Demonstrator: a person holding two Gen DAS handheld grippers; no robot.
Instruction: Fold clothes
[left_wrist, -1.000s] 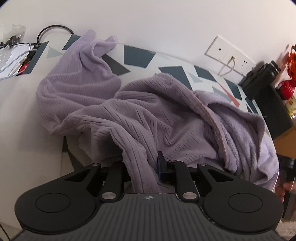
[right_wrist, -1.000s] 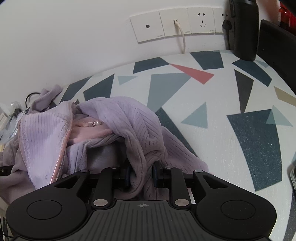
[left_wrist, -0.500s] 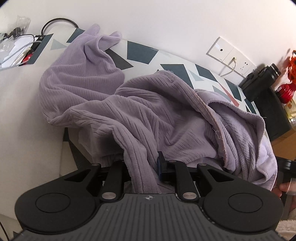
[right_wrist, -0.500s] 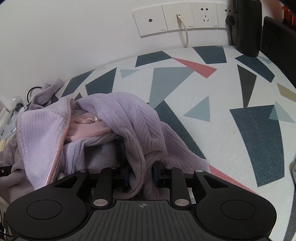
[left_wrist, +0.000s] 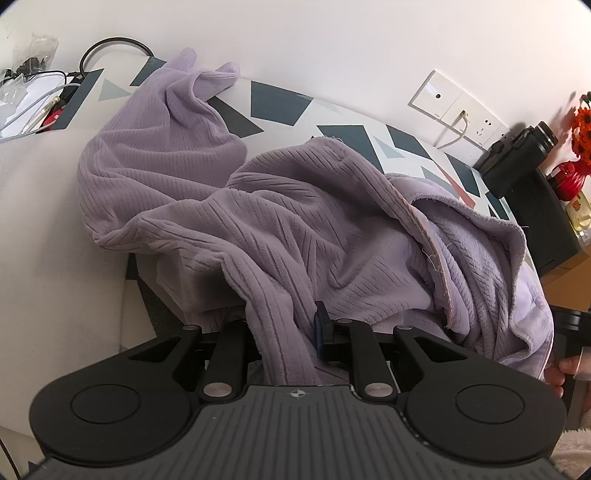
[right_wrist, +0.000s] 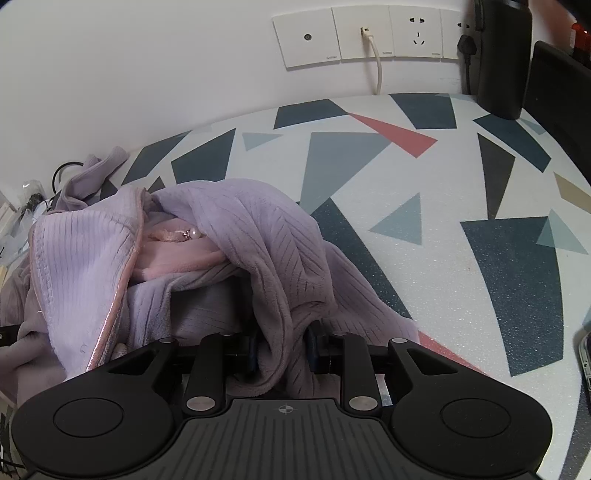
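Nothing moved; garment (left_wrist: 295, 236) between fingers (left_wrist: 320, 328).

Soft, even indoor light in both fisheye views; edges curve strongly and corners go dark. Ribbed lilac fleece garment (left_wrist: 295, 229) stays sharp, casting faint shadows beneath its folds.

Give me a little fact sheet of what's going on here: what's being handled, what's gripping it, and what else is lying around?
garment: lilac ribbed fleece garment, crumpled, not yet folded
surface: table with a triangle pattern
left gripper: shut on a fold of the garment
right gripper: shut on another fold of it
lining: pink inner layer showing in the right wrist view
on the wall: wall sockets, a white cable plugged in
far left: tangle of cables
far right: black flask
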